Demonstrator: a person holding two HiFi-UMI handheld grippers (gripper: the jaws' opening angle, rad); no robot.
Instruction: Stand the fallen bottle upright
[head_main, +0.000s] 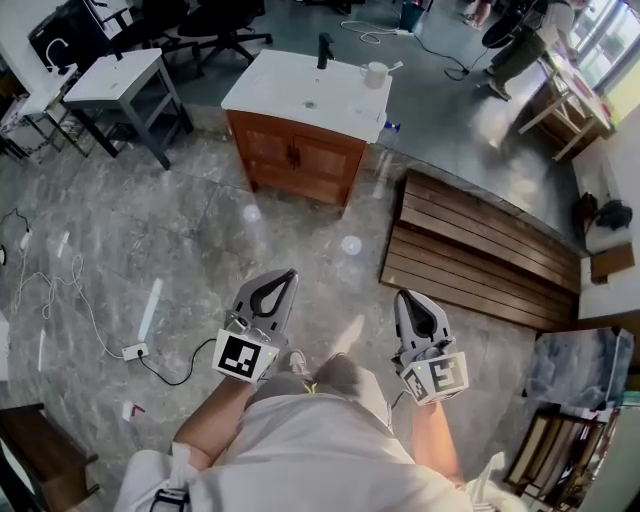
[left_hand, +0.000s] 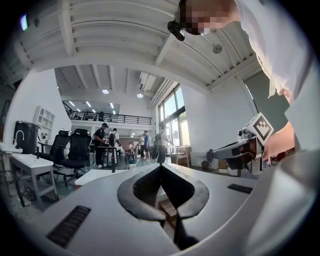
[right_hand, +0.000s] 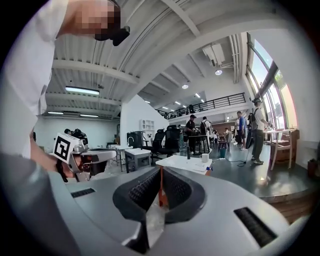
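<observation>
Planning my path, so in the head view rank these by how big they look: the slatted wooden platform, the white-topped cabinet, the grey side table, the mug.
1. slatted wooden platform, though it lies nearer the camera
2. white-topped cabinet
3. grey side table
4. mug, plainly smallest

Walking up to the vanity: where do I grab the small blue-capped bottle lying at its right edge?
Probably mid-body, from above, with the jaws across its length: the bottle lies flat, so its long sides look free. The right tool, shut now, is on that side and must open first.
</observation>
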